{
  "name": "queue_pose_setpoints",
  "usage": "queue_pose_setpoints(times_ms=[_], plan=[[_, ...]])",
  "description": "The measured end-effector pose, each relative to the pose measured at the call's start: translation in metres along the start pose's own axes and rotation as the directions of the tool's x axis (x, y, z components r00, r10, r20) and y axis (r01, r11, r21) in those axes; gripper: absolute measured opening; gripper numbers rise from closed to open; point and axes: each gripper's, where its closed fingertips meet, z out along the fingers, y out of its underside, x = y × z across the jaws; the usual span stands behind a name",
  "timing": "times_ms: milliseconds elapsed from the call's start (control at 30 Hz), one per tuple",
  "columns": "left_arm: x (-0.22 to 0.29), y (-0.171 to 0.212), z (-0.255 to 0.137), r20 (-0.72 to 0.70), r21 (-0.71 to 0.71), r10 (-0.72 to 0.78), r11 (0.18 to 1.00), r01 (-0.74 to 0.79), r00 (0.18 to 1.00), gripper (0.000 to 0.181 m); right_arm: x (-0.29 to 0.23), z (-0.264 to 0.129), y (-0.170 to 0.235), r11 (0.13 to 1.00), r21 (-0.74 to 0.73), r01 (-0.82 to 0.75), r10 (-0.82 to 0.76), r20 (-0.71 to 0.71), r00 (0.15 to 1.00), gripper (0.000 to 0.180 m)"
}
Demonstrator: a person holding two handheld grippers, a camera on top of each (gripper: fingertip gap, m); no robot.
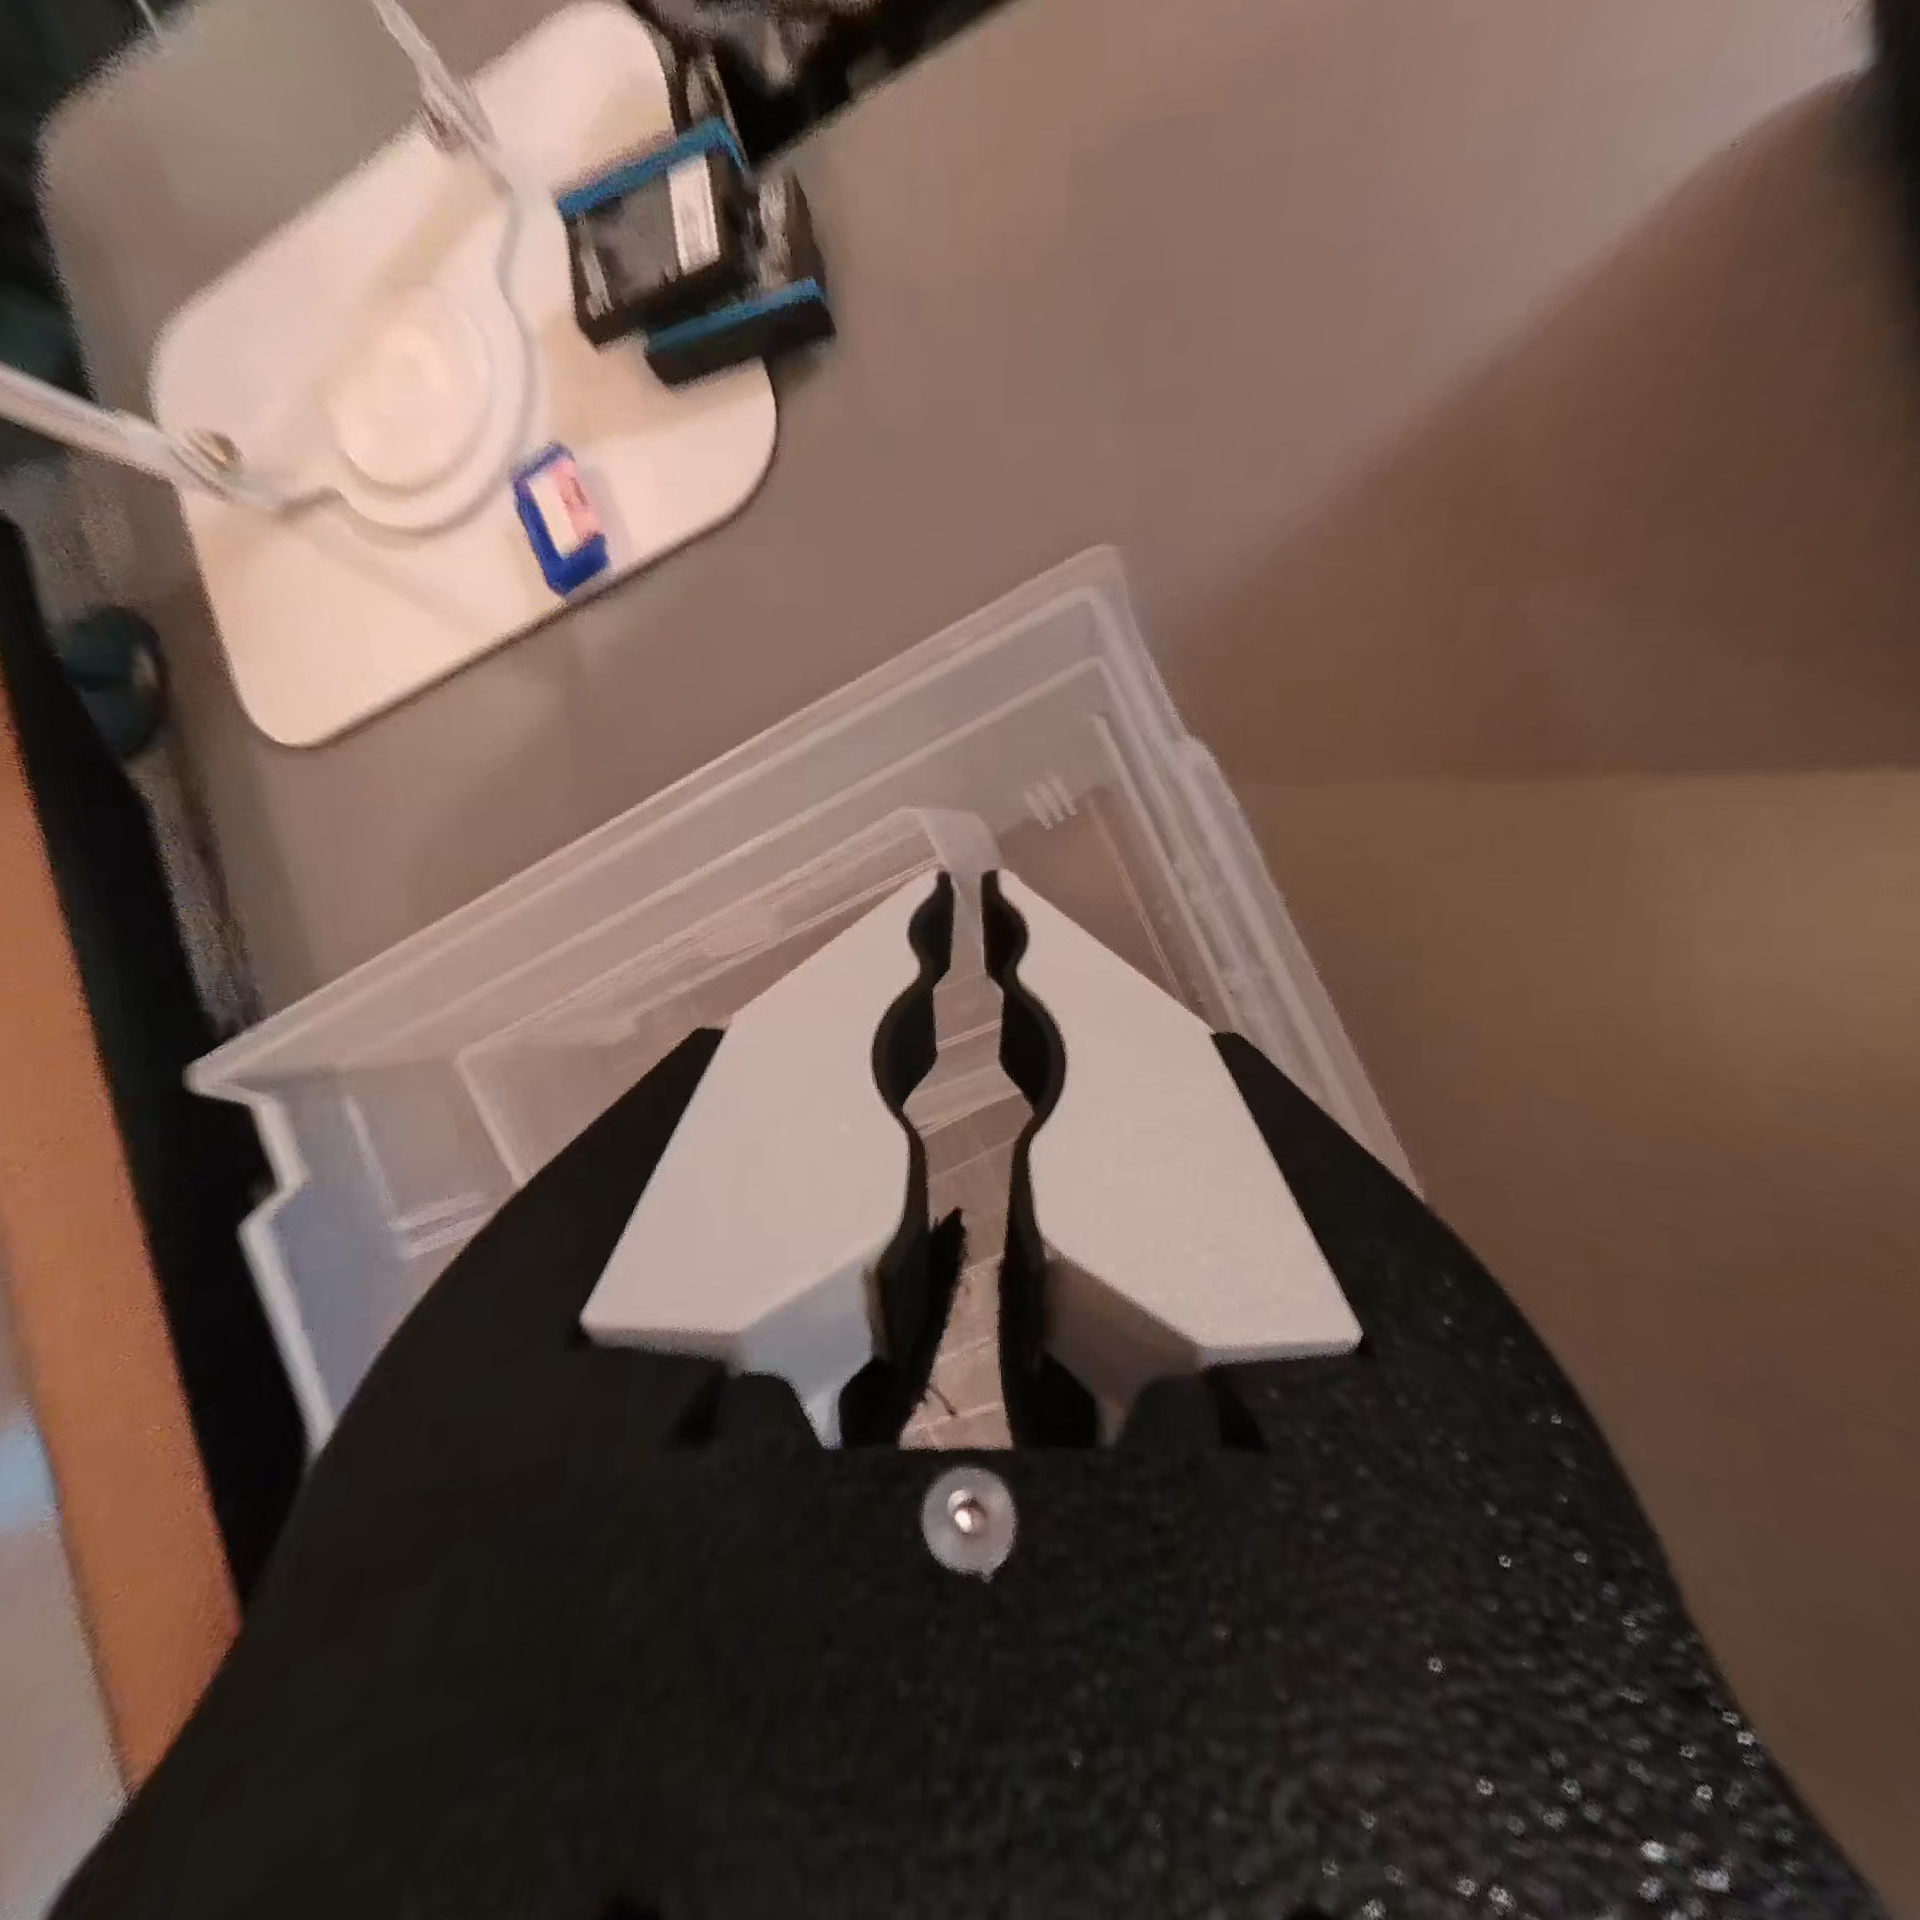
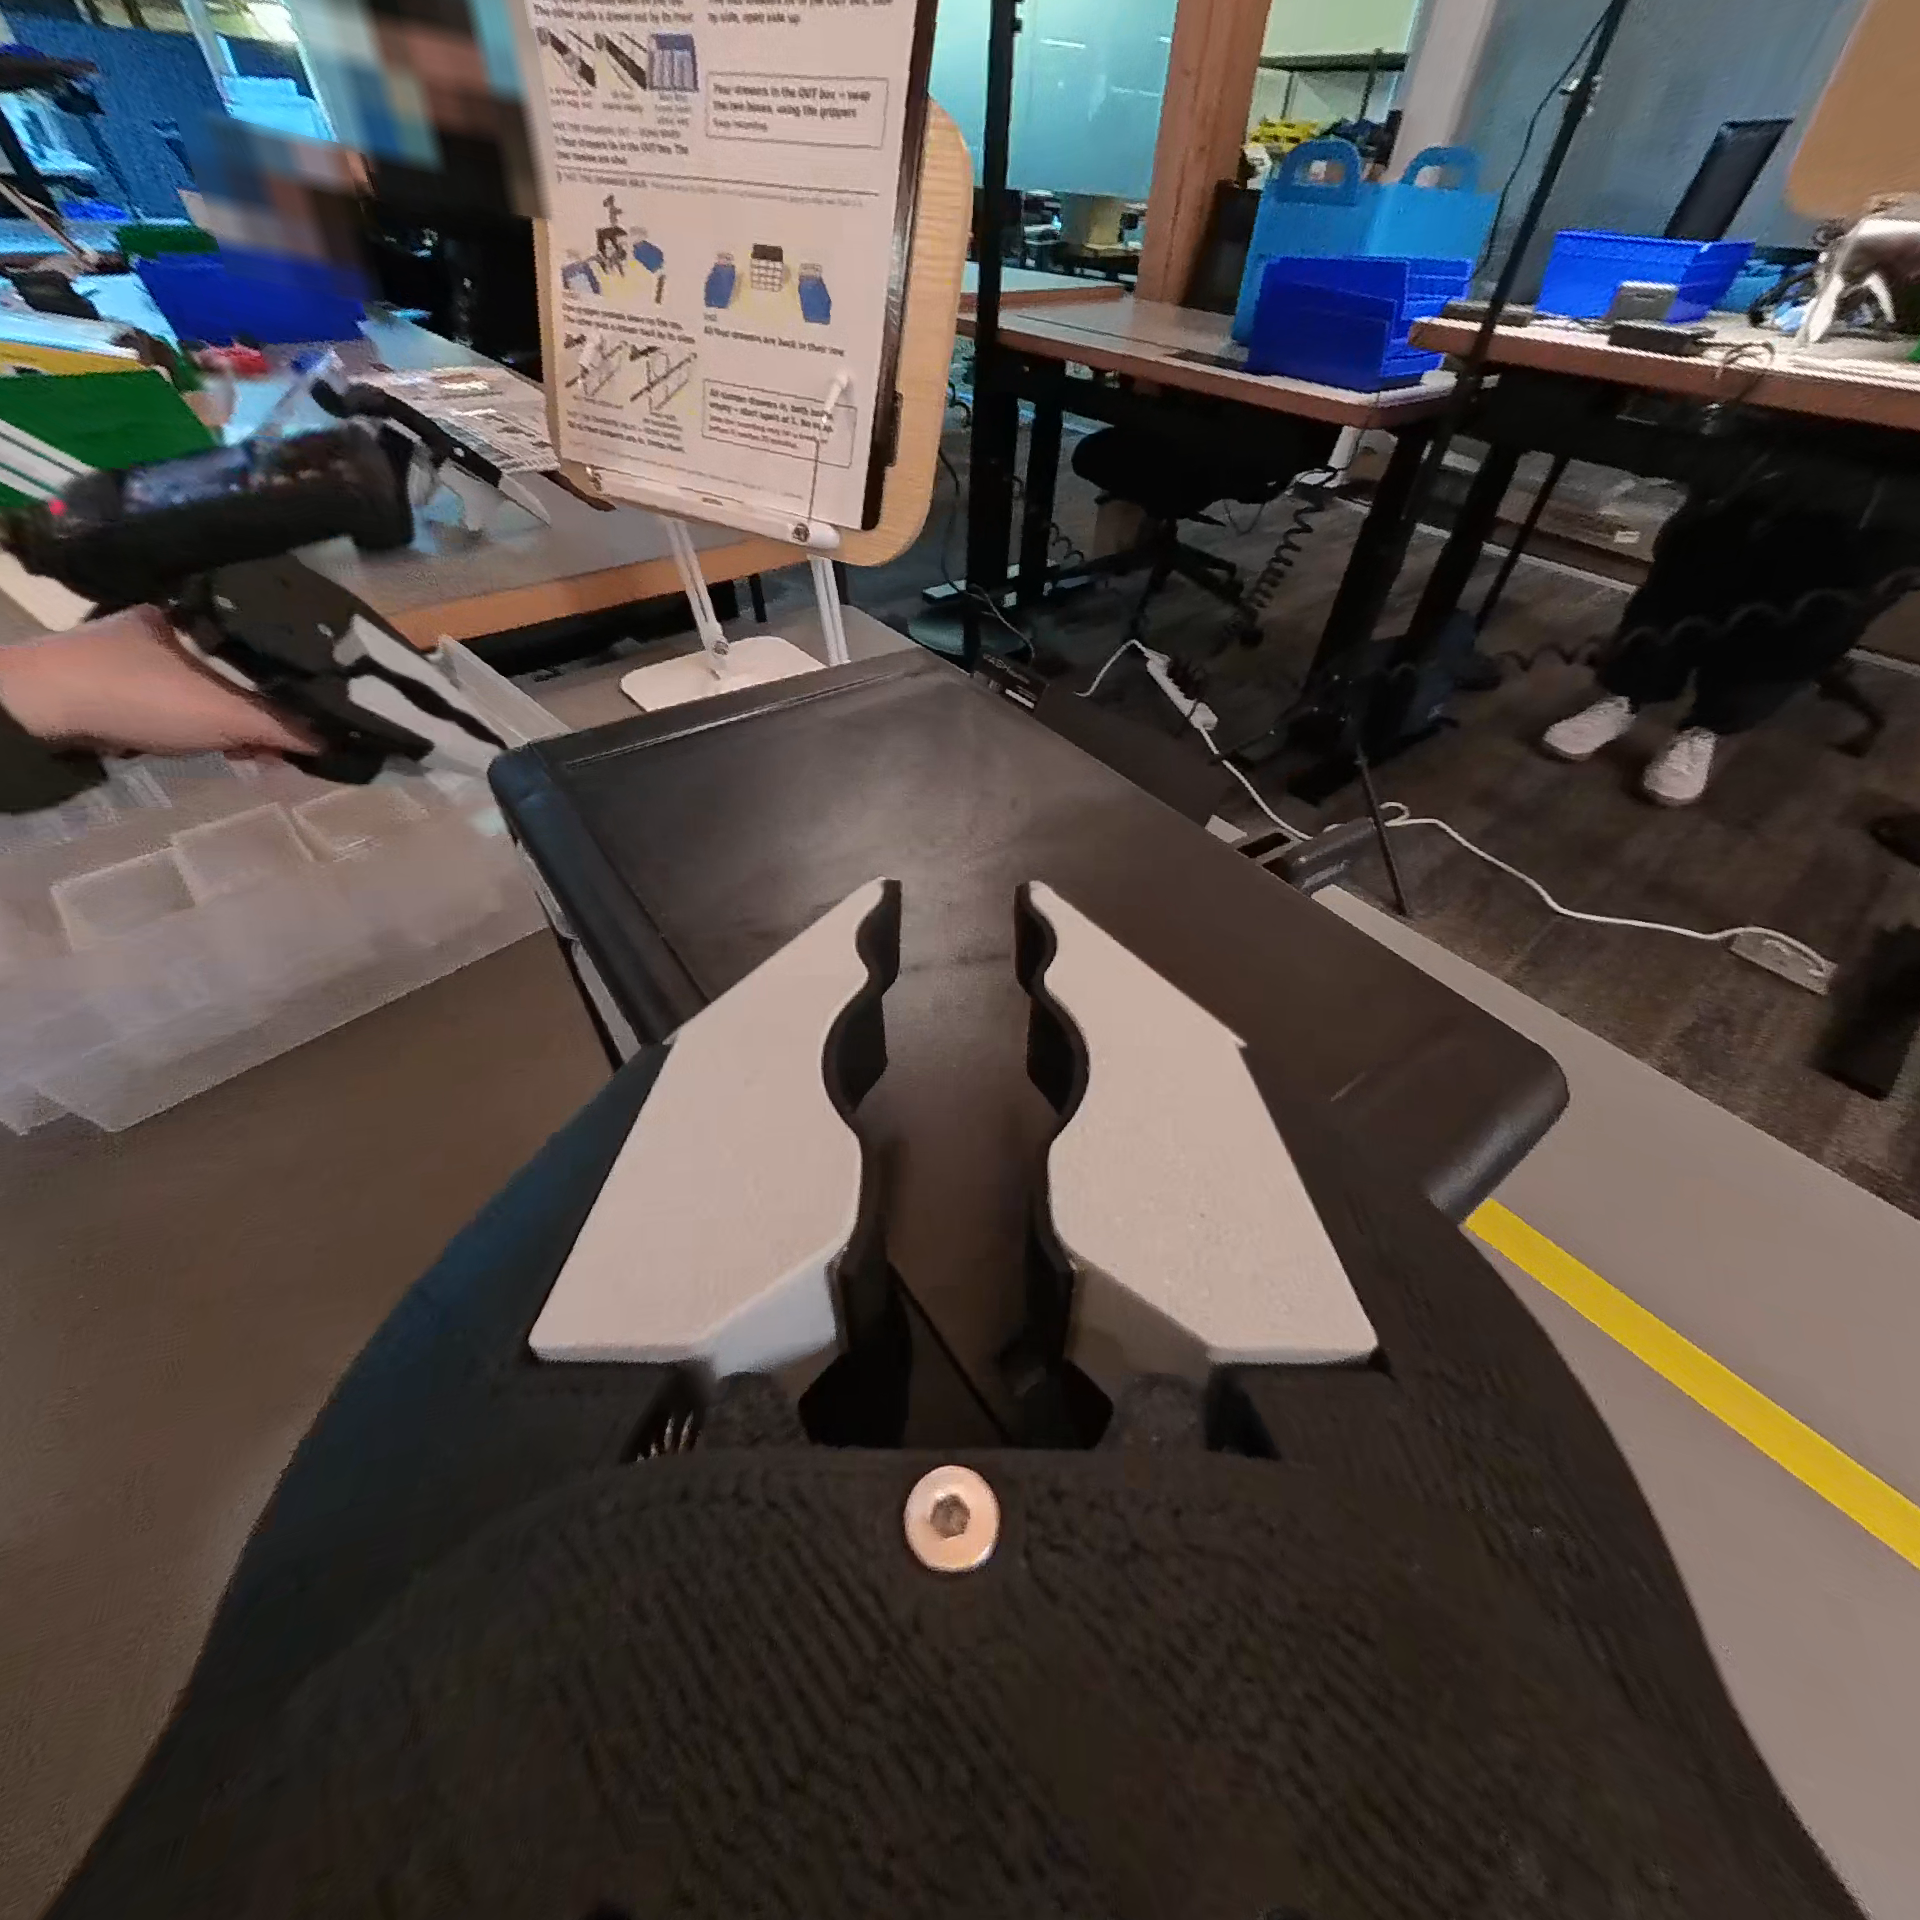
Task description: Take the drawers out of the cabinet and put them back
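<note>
Two grippers are at work, and the left gripper [image 1: 968, 883] carries the load: its jaws are nearly closed, pinching the thin front tab of a clear plastic drawer [image 1: 727, 935], which hangs off the fingertips above the grey tabletop [image 1: 1351, 468] with its long axis running away from the jaws. The drawer looks empty, though motion blur makes that uncertain. In the right wrist view, more clear drawers [image 2: 197, 883] lie in a blurred cluster at the left side of the table; they seem empty too. Further right, the black cabinet [image 2: 935, 810] stands near the table's right edge, and the right gripper [image 2: 956, 904] hovers just above its top with jaws partly open, gripping nothing. The held drawer is left of the cabinet, so the left gripper is the nearer one to the loose drawers, while the cabinet's openings are hidden from both cameras.
</note>
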Motion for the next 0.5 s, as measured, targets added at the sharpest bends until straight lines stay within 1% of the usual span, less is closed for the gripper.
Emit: queue_pose_setpoints(times_ms=[33, 67, 133, 167, 200, 267, 333, 400, 500], plan=[[0.0, -0.007, -0.011, 0.003, 0.048, 0.034, 0.998, -0.035, 0.999, 0.002, 0.0, 0.0, 0.0, 1.0, 0.004, -0.004, 0.004, 0.007, 1.0, 0.02], [-0.004, -0.011, -0.025, 0.035, 0.091, 0.058, 0.994, -0.061, 0.998, 0.002, 0.0, 0.0, -0.001, 1.0, 0.009, -0.006, 0.006, 0.009, 1.0, 0.018], [-0.023, -0.016, -0.057, 0.135, 0.145, 0.04, 0.988, -0.06, 0.99, 0.001, -0.001, -0.001, -0.002, 1.0, 0.025, -0.008, 0.007, 0.019, 1.0, 0.018], [-0.029, -0.02, -0.076, 0.162, 0.188, 0.018, 0.981, -0.049, 0.987, 0.0, -0.001, -0.002, -0.003, 0.999, 0.032, -0.012, 0.011, 0.026, 1.0, 0.018], [-0.032, -0.024, -0.096, 0.182, 0.234, -0.004, 0.971, -0.04, 0.983, 0.0, -0.001, -0.003, -0.003, 0.999, 0.038, -0.017, 0.016, 0.033, 0.999, 0.018], [-0.022, -0.033, -0.137, 0.181, 0.319, 0.01, 0.945, -0.068, 0.983, 0.0, 0.002, -0.004, -0.007, 0.997, 0.063, -0.033, 0.031, 0.025, 0.999, 0.02], [0.013, -0.04, -0.171, 0.103, 0.367, 0.077, 0.924, -0.11, 0.992, 0.0, 0.01, -0.007, -0.01, 0.995, 0.093, -0.03, 0.032, -0.018, 0.999, 0.023], [0.072, -0.04, -0.191, -0.042, 0.391, 0.216, 0.902, -0.182, 0.976, 0.0, 0.015, -0.009, -0.011, 0.994, 0.108, -0.026, 0.031, -0.04, 0.999, 0.023], [0.157, -0.025, -0.198, -0.177, 0.372, 0.389, 0.877, -0.305, 0.904, 0.0, 0.014, -0.009, -0.01, 0.99, 0.118, -0.073, 0.073, 0.007, 0.997, 0.024]])
